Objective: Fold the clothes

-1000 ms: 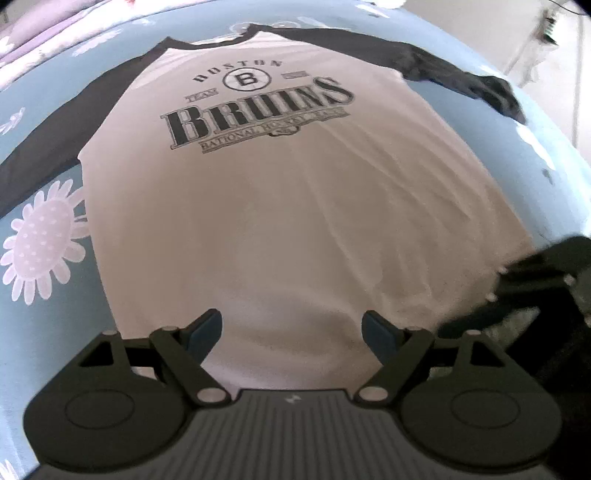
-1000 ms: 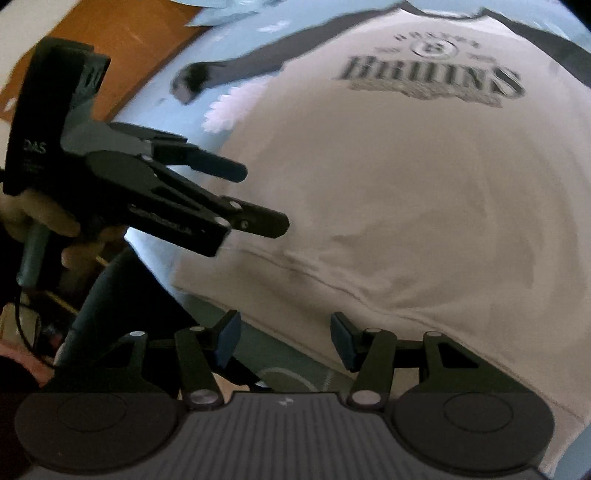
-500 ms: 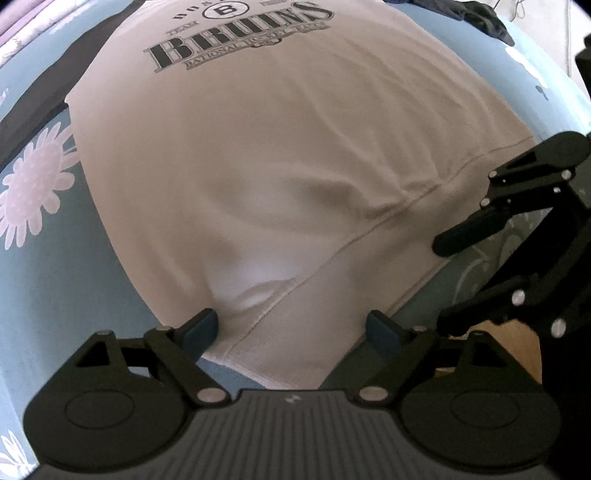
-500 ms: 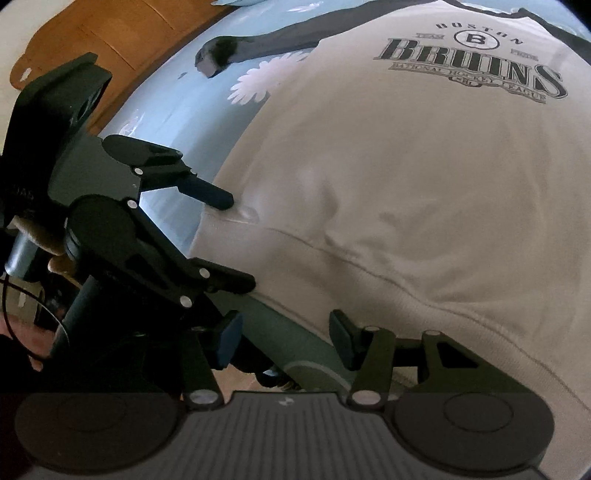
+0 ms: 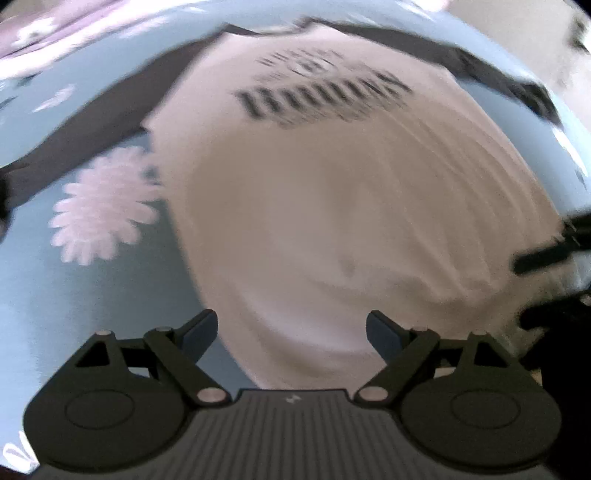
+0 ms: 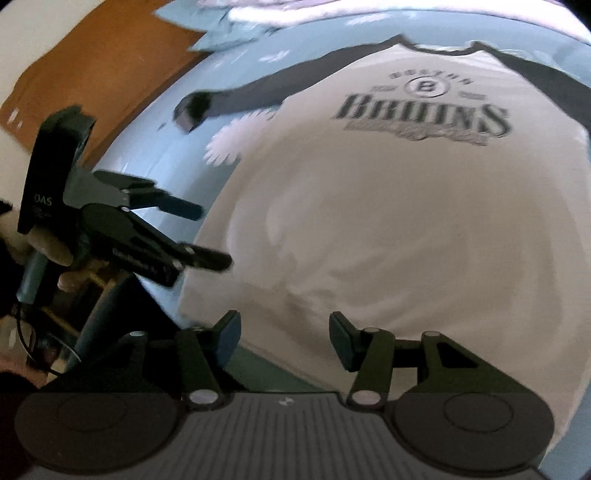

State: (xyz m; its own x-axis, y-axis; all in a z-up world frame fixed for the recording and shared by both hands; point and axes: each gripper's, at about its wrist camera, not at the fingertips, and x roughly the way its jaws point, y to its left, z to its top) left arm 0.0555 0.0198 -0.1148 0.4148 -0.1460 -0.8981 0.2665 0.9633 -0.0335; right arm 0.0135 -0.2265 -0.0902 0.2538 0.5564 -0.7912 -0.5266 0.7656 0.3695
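Note:
A white raglan shirt (image 5: 332,206) with dark sleeves and a "Boston Bruins" print lies face up and spread flat on a light blue bedsheet (image 5: 74,295). In the right wrist view the same shirt (image 6: 406,229) fills the middle, its hem nearest the camera. My left gripper (image 5: 291,332) hovers open over the shirt's lower left part, nothing between its fingers. It shows again at the left of the right wrist view, left gripper (image 6: 210,236), held by a hand. My right gripper (image 6: 284,339) stands open over the hem, empty. The right gripper's fingertips (image 5: 535,258) poke in at the right edge.
The sheet carries a white daisy print (image 5: 107,203) left of the shirt. One dark sleeve (image 6: 229,99) stretches toward the bed's left edge, beyond which lies an orange-brown floor (image 6: 103,62). Lilac bedding (image 5: 44,29) lies at the far end.
Both cameras have pulled back up from the hem, so the print and neckline are in view again. The left gripper stays open and empty; the left wrist picture is motion-blurred.

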